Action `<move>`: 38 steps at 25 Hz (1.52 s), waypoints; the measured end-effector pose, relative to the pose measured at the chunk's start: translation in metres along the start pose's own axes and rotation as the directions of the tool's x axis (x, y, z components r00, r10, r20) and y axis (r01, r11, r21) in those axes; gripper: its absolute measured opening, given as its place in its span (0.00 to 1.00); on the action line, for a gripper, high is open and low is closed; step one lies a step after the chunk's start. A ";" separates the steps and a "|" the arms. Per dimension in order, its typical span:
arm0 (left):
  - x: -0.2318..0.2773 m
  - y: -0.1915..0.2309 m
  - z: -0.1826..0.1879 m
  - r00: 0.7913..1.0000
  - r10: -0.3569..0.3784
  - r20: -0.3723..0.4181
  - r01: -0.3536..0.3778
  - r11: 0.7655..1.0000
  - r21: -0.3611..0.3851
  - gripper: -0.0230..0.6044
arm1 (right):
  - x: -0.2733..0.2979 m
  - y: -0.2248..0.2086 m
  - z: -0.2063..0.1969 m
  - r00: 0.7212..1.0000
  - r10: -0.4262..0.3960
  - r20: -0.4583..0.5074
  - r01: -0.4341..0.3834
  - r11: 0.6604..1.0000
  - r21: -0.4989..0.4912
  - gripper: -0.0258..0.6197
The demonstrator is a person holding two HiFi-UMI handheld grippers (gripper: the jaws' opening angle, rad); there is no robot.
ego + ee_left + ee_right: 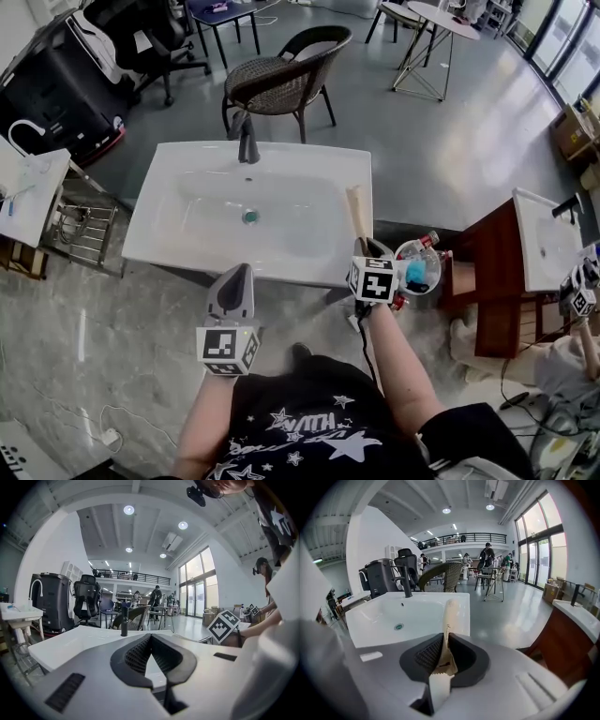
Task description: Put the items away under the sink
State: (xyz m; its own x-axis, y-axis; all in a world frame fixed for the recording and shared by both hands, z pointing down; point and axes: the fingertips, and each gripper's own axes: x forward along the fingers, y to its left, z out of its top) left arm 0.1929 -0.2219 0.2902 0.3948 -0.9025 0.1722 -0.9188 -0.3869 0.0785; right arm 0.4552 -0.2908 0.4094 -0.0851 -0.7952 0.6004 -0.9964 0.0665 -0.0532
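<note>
Right gripper [444, 637] is clamped on a pale paper sleeve [450, 613], perhaps chopsticks, jutting over the sink's [370, 620] right front corner, while left gripper [151, 637], jaws together and empty, hovers at its front edge.

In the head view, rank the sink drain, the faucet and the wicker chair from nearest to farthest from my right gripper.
1. Sink drain, in the basin, left of the right gripper.
2. Faucet, at the basin's back rim.
3. Wicker chair, beyond the basin.
</note>
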 end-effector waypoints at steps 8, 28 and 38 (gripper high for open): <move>-0.052 0.018 -0.003 1.000 0.016 0.017 -0.016 1.000 -0.010 0.05 | -0.037 0.070 0.004 0.992 0.104 0.065 -0.103 0.994 -0.020 0.09; -0.290 0.115 -0.037 0.980 0.195 0.030 -0.191 0.978 -0.088 0.05 | -0.170 0.351 -0.121 0.873 0.486 -0.028 -0.482 0.852 -0.204 0.09; -0.378 0.128 -0.084 0.985 0.172 -0.016 -0.173 0.976 -0.130 0.05 | -0.222 0.367 -0.202 0.913 0.404 -0.051 -0.407 0.908 -0.102 0.09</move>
State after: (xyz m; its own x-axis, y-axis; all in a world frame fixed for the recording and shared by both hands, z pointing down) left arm -0.0737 0.0856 0.3171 0.2308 -0.9525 0.1986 -0.9647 -0.1974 0.1744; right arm 0.1081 0.0315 0.4179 -0.4805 -0.6689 0.5672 -0.8699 0.4458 -0.2112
